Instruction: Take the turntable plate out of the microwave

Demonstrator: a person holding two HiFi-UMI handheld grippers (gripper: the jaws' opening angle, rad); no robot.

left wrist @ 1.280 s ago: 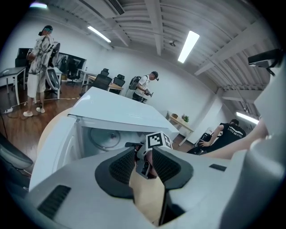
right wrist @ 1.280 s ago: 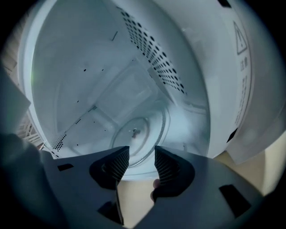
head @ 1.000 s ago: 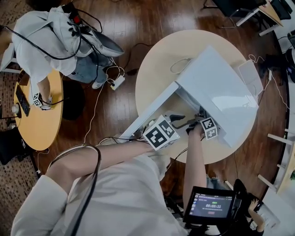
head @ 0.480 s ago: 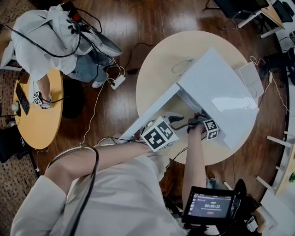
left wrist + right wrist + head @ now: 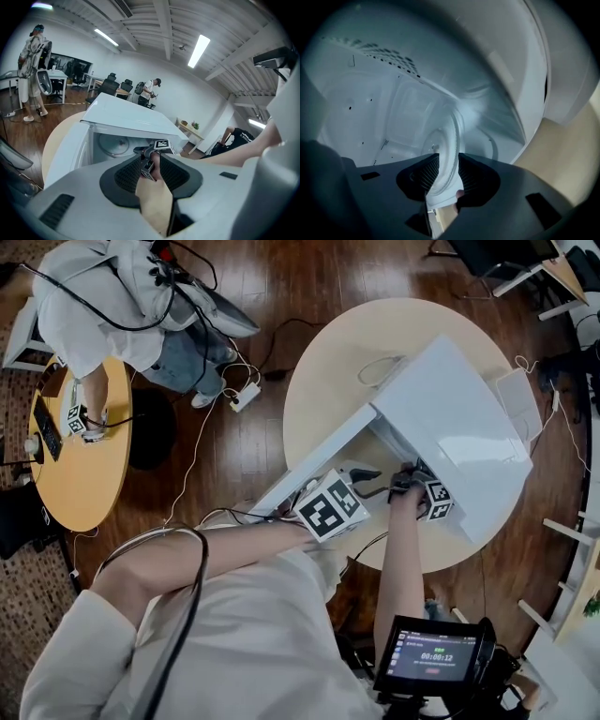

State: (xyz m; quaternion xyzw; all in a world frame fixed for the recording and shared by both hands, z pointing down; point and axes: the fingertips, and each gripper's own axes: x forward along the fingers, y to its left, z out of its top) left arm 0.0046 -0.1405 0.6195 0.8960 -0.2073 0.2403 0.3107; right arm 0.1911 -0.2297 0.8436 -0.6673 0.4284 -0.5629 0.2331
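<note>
Clear glass between black ribbed pads: the right gripper (image 5: 447, 161) has just been closing its jaws and now pinches the near rim of the turntable plate (image 5: 443, 140), which is inside the white cavity (image 5: 370, 108) of the microwave (image 5: 459, 427). The grip looks made, so the reach and the catch appear done. The lift over the sill and the carry out onto the table (image 5: 328, 362) are left, by this reading. Whether the plate has left its ring cannot be told, as it only looks tilted against the cavity floor. A little farther back, the left gripper (image 5: 151, 164) hangs before the oven's mouth with its jaws spread and nothing between them; the right hand (image 5: 154, 161) shows through the gap, beyond them. Only the right gripper view shows glass against pads. The head view cannot, because the microwave's white top hides the plate and the jaws around it. The left gripper view alone gives the oven front-on, with the right hand at its opening. The head view alone shows the door (image 5: 314, 460) swung wide toward the person, and the whole round table beneath. Farther off, it also shows another person (image 5: 103, 296) standing at a second, yellow table (image 5: 84, 474).
</note>
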